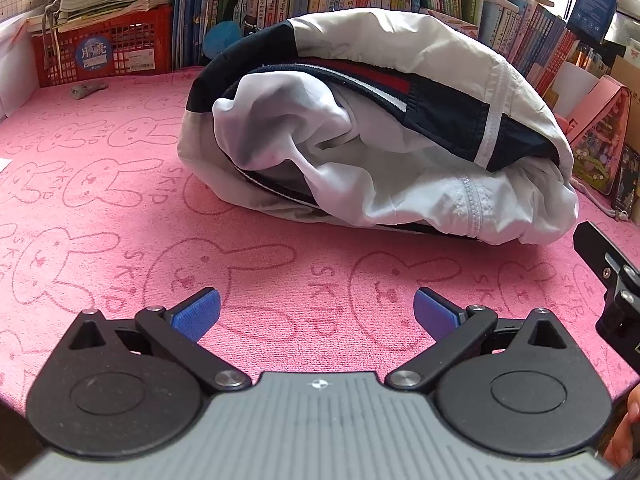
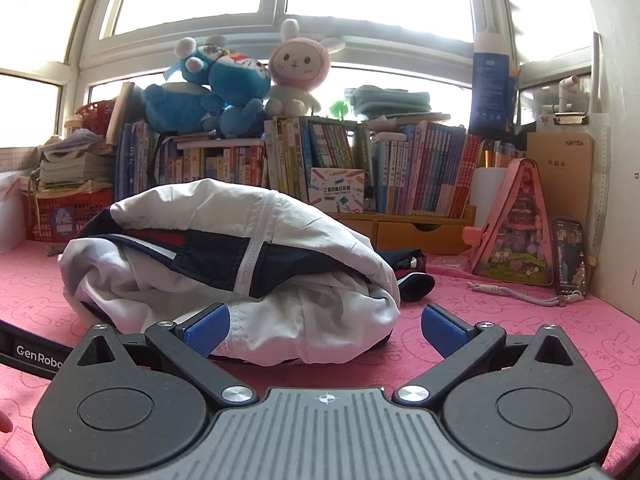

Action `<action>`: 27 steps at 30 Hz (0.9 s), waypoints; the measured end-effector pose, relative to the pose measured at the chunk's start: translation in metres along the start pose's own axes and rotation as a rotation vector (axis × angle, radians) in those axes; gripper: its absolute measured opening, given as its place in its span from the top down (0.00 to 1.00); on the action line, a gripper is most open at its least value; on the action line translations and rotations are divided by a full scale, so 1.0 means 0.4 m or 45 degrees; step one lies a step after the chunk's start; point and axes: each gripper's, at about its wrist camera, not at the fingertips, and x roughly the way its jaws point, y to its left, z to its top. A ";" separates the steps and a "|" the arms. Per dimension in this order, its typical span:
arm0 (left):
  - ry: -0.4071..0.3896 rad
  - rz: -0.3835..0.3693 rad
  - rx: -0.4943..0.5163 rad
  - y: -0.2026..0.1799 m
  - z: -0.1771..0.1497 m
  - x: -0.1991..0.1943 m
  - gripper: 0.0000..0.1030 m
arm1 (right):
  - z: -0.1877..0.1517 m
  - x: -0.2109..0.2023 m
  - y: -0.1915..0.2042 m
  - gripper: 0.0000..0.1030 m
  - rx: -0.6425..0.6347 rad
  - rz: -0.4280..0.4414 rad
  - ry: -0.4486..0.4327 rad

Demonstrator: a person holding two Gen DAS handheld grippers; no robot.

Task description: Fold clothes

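- Presently, a white and navy jacket [image 1: 360,120] is seen bundled in a loose heap on the pink bunny-print worktop [image 1: 120,208], in front of the row of books [image 2: 420,168].
- Both tongs are held released and empty: the left tongs [image 1: 316,312] stand apart from the jacket's near edge, while the right tongs [image 2: 326,324] are placed just before its near right end, the white hem lying between the spread pads.
- Judged from the heap, folding is not yet begun; the garment should first be spread flat.
- A single outer layer is best pinched near a seam or hem, so that inner lining is not dragged along.
- A second dark garment [image 2: 412,276] is noted behind the jacket.
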 end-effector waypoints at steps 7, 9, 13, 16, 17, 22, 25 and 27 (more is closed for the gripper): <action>-0.017 -0.027 0.016 0.006 0.011 -0.009 0.00 | 0.007 0.036 0.035 0.00 -0.171 -0.003 -0.040; -0.039 -0.019 0.011 0.011 0.019 -0.016 0.00 | 0.004 0.074 0.066 0.00 -0.282 0.003 -0.055; -0.071 -0.012 -0.010 0.028 0.037 -0.025 0.00 | -0.002 0.150 0.127 0.00 -0.504 0.014 -0.085; -0.100 0.013 -0.003 0.040 0.055 -0.032 0.00 | -0.006 0.207 0.173 0.00 -0.670 0.022 -0.107; -0.115 0.029 0.005 0.043 0.062 -0.035 0.00 | -0.008 0.226 0.188 0.00 -0.725 0.025 -0.115; -0.201 0.095 0.045 0.059 0.094 -0.056 0.00 | -0.004 0.302 0.253 0.02 -0.951 0.007 -0.182; -0.250 0.127 0.075 0.058 0.114 -0.057 0.00 | 0.037 0.280 0.245 0.02 -0.886 -0.064 -0.308; -0.285 0.147 0.098 0.054 0.127 -0.054 0.00 | 0.058 0.261 0.228 0.02 -0.840 -0.114 -0.383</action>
